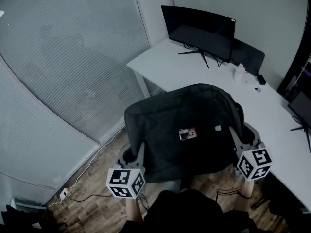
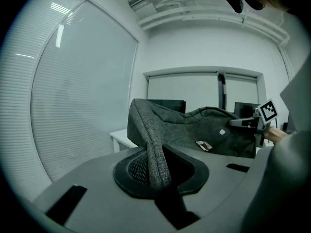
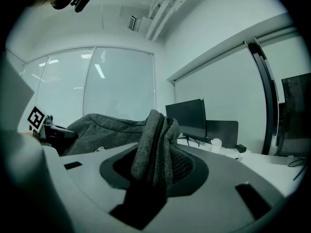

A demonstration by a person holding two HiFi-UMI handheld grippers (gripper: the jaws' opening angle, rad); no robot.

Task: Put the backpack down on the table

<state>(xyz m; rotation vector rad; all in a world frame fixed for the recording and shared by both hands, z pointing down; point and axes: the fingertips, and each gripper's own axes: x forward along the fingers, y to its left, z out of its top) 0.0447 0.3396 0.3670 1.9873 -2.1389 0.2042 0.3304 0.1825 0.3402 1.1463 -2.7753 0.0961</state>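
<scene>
A dark grey backpack (image 1: 187, 130) hangs flat between my two grippers, in front of the white table's (image 1: 194, 67) near corner and above the wood floor. My left gripper (image 1: 132, 155) is shut on the backpack's left edge; in the left gripper view a fold of grey fabric (image 2: 154, 159) is pinched between the jaws of the left gripper (image 2: 156, 171). My right gripper (image 1: 243, 139) is shut on the right edge, where bunched fabric (image 3: 154, 149) fills the jaws of the right gripper (image 3: 154, 171). A small tag (image 1: 187, 134) shows on the backpack's top face.
On the white table stand a dark monitor (image 1: 199, 30), a second screen (image 1: 248, 56), a white bottle (image 1: 239, 73) and a small black item (image 1: 261, 79). A frosted glass wall (image 1: 73, 57) runs along the left. Cables and a socket (image 1: 64, 194) lie on the floor.
</scene>
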